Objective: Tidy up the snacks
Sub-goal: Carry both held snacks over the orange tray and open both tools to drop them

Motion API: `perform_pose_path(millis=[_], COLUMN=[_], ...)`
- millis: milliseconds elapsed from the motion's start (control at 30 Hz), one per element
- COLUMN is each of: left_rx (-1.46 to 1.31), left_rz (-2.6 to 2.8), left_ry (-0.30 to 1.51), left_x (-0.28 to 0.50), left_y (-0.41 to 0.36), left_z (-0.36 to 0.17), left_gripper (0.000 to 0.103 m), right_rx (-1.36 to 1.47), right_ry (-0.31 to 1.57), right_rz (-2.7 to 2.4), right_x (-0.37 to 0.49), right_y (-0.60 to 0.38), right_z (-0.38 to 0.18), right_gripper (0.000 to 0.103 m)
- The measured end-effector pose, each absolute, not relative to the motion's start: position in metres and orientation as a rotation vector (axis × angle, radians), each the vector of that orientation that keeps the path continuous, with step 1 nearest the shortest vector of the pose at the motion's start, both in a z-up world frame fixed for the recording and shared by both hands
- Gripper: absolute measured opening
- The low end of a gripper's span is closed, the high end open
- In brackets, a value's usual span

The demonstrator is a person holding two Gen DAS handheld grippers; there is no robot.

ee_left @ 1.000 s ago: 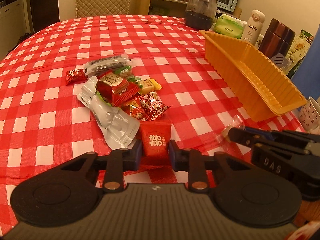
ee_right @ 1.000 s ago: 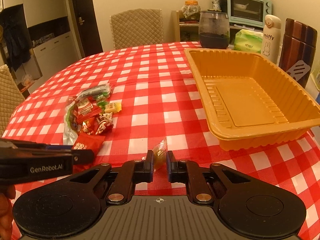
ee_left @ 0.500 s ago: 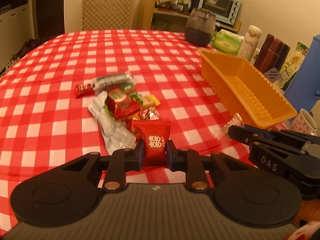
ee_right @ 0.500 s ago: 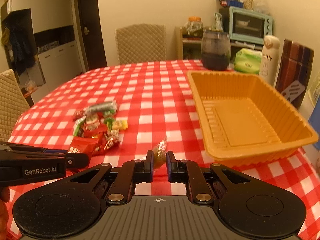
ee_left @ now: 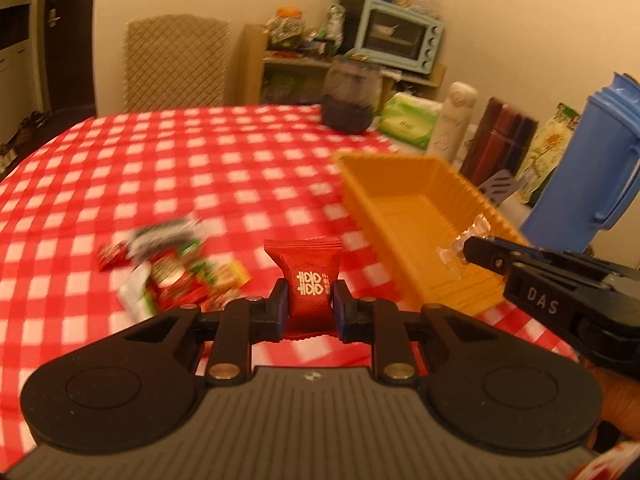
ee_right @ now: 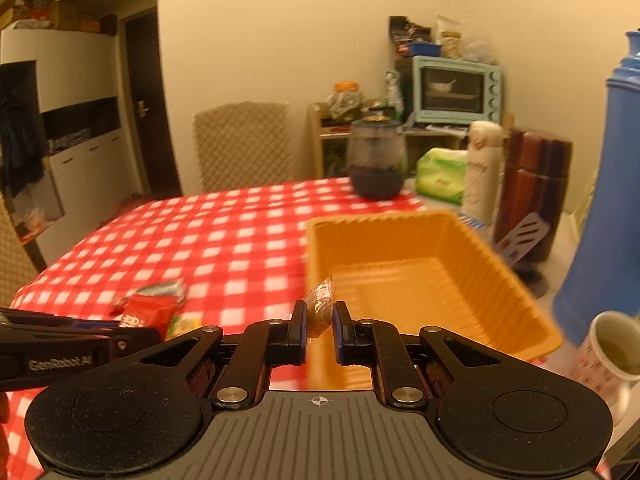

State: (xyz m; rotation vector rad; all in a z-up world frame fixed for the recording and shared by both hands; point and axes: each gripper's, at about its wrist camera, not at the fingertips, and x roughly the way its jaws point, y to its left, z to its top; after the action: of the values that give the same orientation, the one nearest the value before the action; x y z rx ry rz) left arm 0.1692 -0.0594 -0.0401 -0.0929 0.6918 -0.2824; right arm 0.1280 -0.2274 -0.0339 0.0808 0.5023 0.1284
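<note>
Above the tabletop [ee_left: 224,168], left hand-held gripper [ee_left: 308,307] clamped on red snack packet [ee_left: 306,278], carried clear of the cloth. Right hand-held gripper [ee_right: 319,325] clamped on small clear-wrapped candy [ee_right: 319,307], held at the near rim of the orange tray [ee_right: 516,280]; tray interior looks empty. Remaining snack pile [ee_left: 176,268] lies toward the tabletop's left side, well apart from the tray.

Risks, judged:
- Candy gripped by a narrow part of its slick wrapper; may slip and drop short of the tray.
- Release before clearing the rim: snack lands outside.
- Both grippers converging on the tray could collide.
- Cup [ee_right: 612,350] just beside the tray's near right corner; right gripper could knock it.
</note>
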Motion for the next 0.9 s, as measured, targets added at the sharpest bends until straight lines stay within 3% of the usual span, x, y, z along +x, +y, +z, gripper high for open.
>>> perform_pose_path(millis=[667, 900], left_rx=[-0.081, -0.071], left_rz=[-0.432, -0.436], left_ry=[0.719, 0.731], left_x=[0.241, 0.246], left_y=[-0.162, -0.171], left_z=[-0.045, -0.053], left_gripper=[0.021, 0.029], right_rx=[0.121, 0.133], right_ry=[0.670, 0.692], right_rz=[0.015, 0.002], right_x=[0.195, 0.196], right_y=[-0.315, -0.321], right_z=[-0.066, -0.071], right_gripper=[0.013, 0.013])
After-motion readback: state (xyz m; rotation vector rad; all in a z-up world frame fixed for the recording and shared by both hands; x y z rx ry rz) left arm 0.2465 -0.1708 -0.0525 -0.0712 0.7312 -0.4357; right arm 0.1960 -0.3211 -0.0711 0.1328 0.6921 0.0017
